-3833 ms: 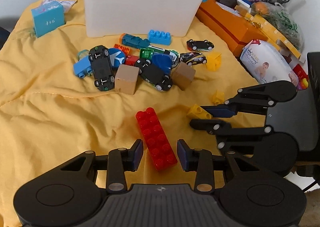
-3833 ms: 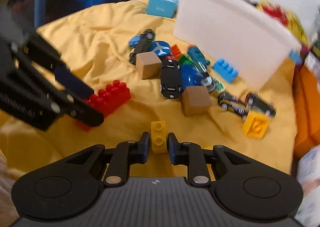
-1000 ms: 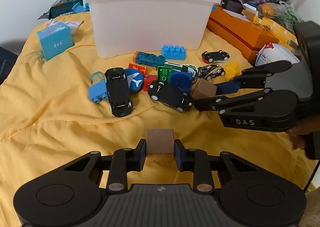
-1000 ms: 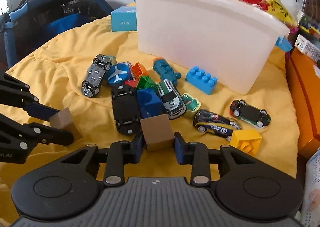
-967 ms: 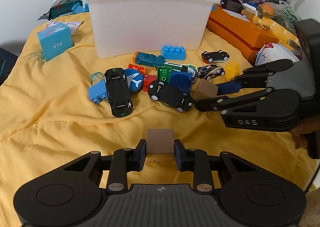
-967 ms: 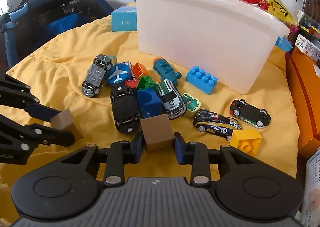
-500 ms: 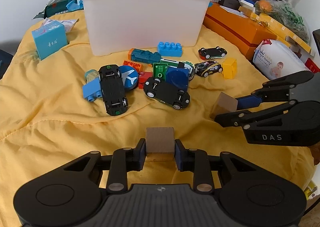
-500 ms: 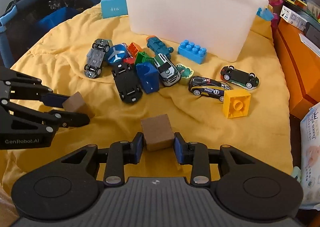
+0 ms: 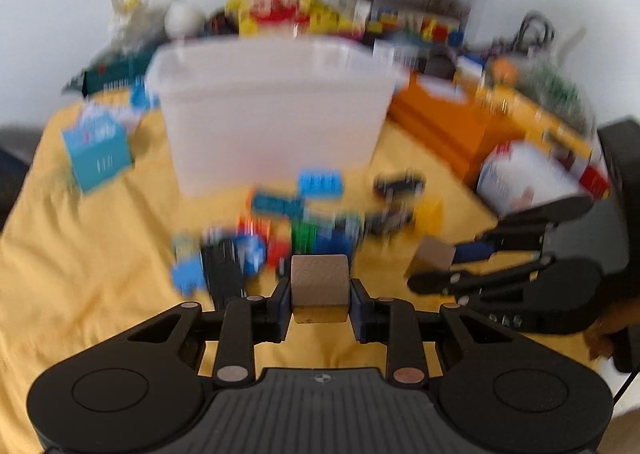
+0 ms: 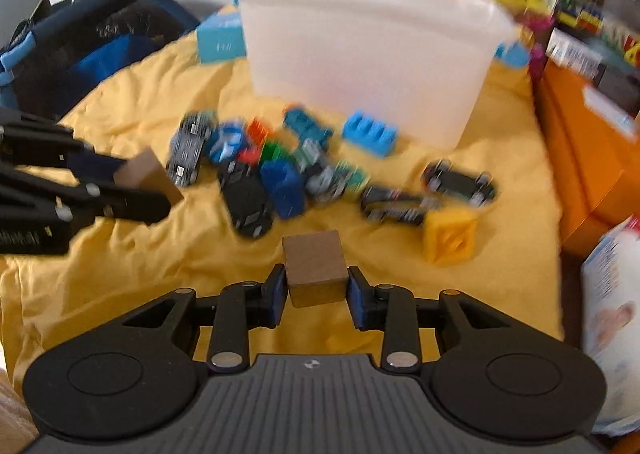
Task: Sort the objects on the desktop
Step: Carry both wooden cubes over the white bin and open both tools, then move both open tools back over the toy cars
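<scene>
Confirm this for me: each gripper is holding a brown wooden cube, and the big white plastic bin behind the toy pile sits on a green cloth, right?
Not quite: the cloth is yellow, as the right wrist view shows. The rest stands: the left gripper and the right gripper each hold a brown wooden cube, and the white plastic bin stands behind the toy pile.

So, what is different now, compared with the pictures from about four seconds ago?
The left gripper gave up the long red brick and now holds a brown wooden cube. The right gripper swapped its small yellow brick for a second brown cube. Both cubes are lifted off the yellow cloth. The white plastic bin stayed put.
</scene>
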A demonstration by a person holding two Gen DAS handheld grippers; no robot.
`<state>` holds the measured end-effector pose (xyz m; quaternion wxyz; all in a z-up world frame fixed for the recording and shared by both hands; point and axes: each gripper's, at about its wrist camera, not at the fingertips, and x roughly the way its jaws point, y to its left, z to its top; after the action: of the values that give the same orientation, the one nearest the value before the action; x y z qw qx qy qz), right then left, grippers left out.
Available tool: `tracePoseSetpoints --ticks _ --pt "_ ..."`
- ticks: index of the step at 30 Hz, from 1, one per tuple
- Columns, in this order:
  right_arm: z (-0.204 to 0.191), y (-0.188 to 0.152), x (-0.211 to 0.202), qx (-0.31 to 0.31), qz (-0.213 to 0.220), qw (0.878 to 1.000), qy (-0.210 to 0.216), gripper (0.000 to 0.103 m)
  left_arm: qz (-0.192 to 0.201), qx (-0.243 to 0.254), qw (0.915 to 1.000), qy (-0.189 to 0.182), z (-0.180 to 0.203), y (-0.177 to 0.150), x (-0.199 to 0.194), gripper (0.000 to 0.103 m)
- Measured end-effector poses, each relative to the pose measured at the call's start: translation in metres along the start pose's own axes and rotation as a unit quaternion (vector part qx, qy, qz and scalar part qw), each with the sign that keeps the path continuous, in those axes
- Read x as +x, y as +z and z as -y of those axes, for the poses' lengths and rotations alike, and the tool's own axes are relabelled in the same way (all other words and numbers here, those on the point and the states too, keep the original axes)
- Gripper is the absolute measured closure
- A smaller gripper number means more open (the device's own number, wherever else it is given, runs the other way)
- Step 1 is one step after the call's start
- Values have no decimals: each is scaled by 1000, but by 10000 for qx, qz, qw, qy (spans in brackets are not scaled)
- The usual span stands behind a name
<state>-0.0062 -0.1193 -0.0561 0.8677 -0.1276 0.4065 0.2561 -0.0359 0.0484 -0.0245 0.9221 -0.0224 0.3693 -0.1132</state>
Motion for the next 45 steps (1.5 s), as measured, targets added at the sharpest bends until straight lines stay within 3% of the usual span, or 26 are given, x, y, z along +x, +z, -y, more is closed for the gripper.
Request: tracePoseSetpoints --ticks 11,16,20,23,26,28,30,36,39,45 --pt "37 85 -30 -55 1174 9921 -438 68 950 382 9943 312 -29 107 -4 71" --pt "50 130 -22 -100 1573 9856 -616 68 1130 334 9920 448 -38 146 15 71" --pt "55 151 -6 -36 1586 9846 -738 68 1075 251 9917 655 -45 169 46 71" --pt "58 160 10 29 1497 9856 -781 68 1095 293 9910 717 -47 173 66 71" --pt "59 161 25 150 1344 9872 -851 67 691 288 9943 753 -49 172 88 70" --pt "60 160 32 223 1220 9886 -857 67 648 268 9944 786 -49 169 91 66" --pt "59 156 33 294 1205 9888 -824 67 691 256 9942 782 -48 166 87 53" --pt "60 149 14 447 1446 9851 -820 66 1096 243 9918 605 -35 156 51 49" --pt "58 139 -6 541 1712 9811 -727 55 1313 303 9891 594 -24 136 28 37" --pt "40 102 -28 489 1741 9818 -576 52 1068 497 9911 616 -7 71 8 37"
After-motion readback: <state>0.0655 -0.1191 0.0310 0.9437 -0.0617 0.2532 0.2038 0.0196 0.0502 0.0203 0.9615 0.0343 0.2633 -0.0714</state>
